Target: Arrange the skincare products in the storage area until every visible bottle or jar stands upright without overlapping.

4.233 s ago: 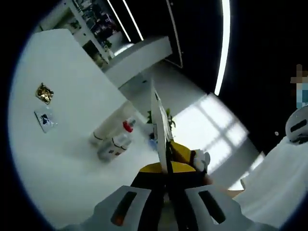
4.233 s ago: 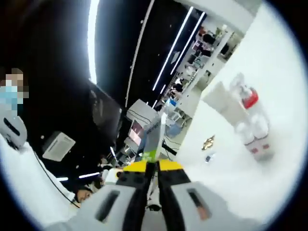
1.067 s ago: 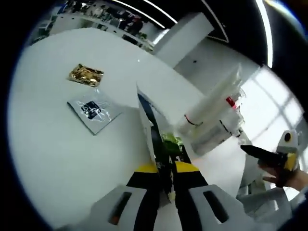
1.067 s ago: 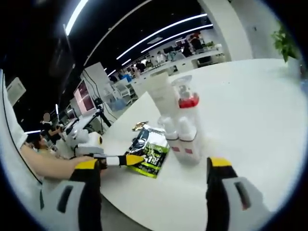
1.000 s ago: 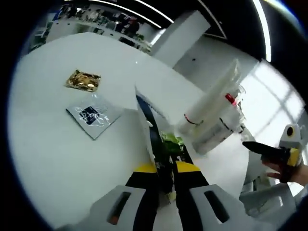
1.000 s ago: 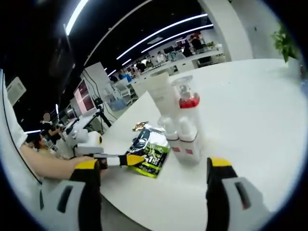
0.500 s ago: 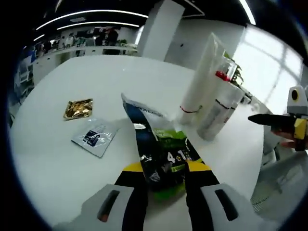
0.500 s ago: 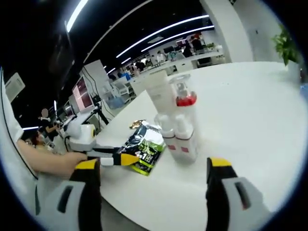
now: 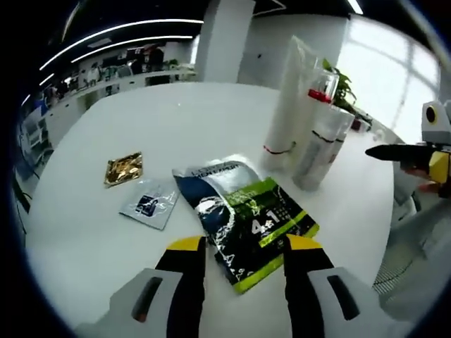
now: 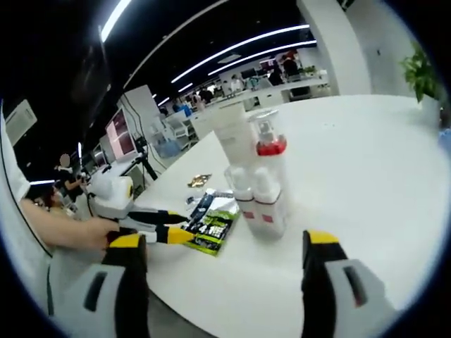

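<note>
Sachets (image 9: 149,203) beside flat green pouch (image 9: 244,219), upright bottles (image 9: 315,144) beyond; both grippers' fingers apart, empty.

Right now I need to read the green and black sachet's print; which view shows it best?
The left gripper view: the green and black sachet lies flat, close and face-up. In the right gripper view it is small and foreshortened beside the clear bottles.

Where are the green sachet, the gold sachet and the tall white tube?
green sachet (image 9: 246,222), left gripper view, printed front.
gold sachet (image 9: 124,169), left gripper view, its middle.
tall white tube (image 9: 287,105), left gripper view, mid body.
</note>
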`<state>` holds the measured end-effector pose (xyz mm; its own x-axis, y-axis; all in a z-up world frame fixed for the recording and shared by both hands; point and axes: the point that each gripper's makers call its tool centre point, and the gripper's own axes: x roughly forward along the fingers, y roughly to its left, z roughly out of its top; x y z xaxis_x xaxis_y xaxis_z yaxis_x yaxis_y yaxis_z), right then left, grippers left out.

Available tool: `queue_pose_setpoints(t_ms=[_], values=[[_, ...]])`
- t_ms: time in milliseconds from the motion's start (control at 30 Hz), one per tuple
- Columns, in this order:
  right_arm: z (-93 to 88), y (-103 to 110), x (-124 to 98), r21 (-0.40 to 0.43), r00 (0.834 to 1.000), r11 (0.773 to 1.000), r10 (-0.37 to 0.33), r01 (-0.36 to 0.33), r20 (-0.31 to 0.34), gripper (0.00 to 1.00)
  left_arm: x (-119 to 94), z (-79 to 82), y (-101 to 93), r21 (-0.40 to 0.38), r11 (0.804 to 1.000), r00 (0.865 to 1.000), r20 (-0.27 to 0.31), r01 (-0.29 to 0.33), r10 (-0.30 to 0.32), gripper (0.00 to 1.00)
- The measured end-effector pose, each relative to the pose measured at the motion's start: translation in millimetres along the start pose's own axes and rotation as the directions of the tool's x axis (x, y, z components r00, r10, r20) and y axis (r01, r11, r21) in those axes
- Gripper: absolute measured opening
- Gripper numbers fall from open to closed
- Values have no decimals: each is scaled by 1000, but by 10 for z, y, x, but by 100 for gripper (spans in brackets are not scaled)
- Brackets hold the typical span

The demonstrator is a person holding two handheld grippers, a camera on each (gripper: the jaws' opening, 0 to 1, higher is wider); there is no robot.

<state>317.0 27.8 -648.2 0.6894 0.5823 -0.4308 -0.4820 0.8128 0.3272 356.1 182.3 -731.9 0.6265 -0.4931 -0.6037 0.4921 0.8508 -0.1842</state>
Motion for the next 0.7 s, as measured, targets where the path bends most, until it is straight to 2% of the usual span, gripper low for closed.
queue_pose_setpoints(t_ms=[300,533,700], values=[[13,-9,-47,-10,1000,1000,-18,18,14,92,-190,79,88,14,999,999,10,-42,42,50],[75,-25,-133,-14,999,999,-37,38,40,92,-389,106,136,-2,997,997,22,-75,75,62],[108,-15,-186,-26,998,999,-45,46,52,92,-545,128,160,-13,995,994,43,-96,97,65]])
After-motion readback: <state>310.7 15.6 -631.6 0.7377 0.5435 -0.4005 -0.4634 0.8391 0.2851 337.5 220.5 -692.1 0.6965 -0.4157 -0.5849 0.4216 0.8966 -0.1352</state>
